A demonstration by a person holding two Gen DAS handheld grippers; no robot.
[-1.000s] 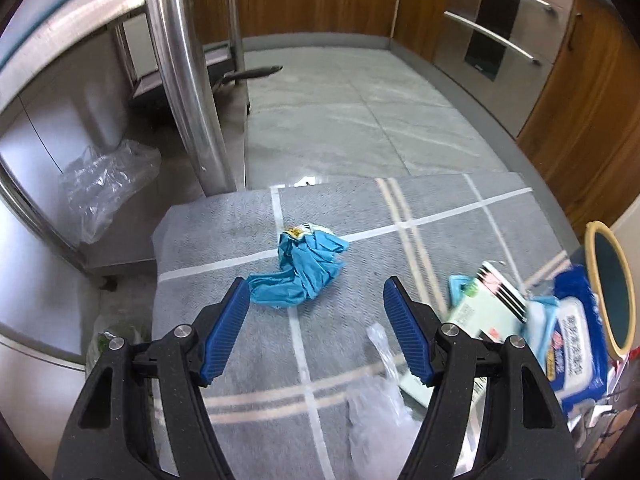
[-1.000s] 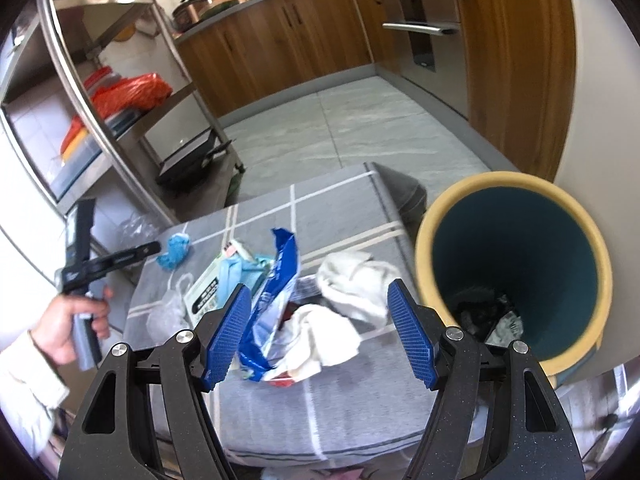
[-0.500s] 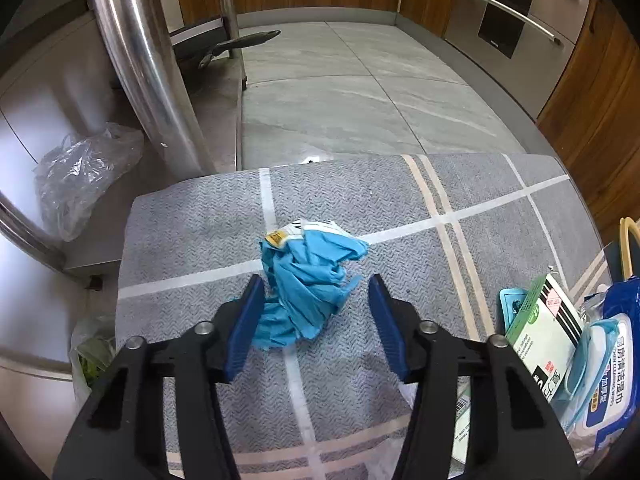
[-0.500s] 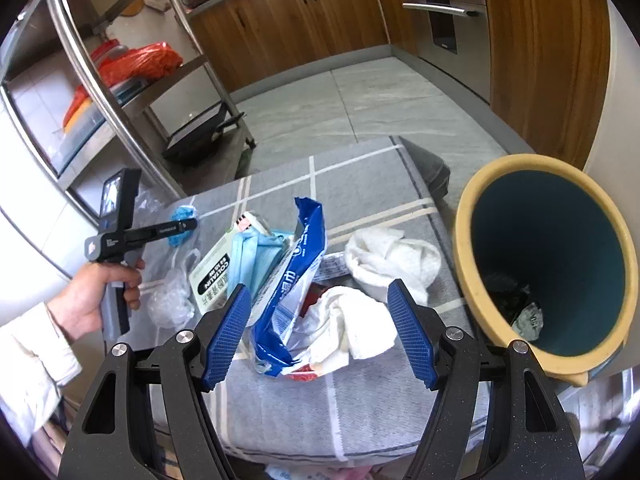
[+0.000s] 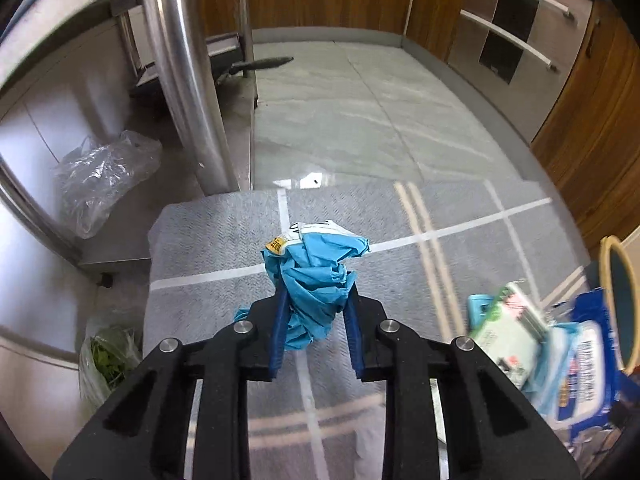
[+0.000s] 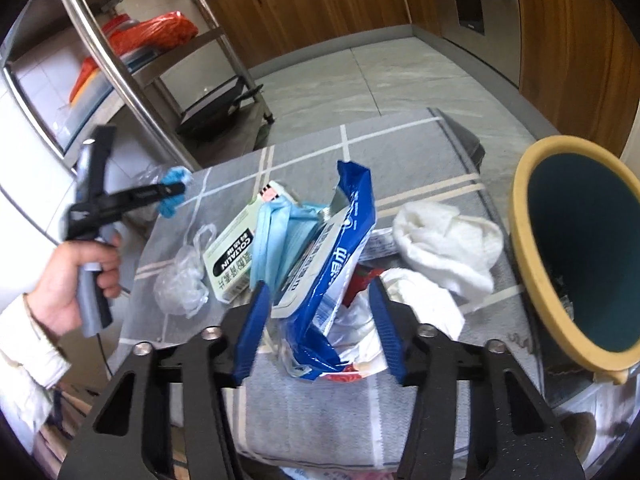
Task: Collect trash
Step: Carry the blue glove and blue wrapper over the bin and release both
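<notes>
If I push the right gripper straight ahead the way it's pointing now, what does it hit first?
Most likely the blue wrapper: it already stands between the open fingers of the right gripper. Behind it lie the blue face masks and the green-and-white box, though depth is hard to judge.

one blue crumpled wrapper [image 5: 316, 276], two white cloths [image 6: 448, 240], one bin [image 6: 524, 216]

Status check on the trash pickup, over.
Left gripper shut on blue wrapper. Right gripper open around blue packet. Bin beside the table, unobstructed.
</notes>
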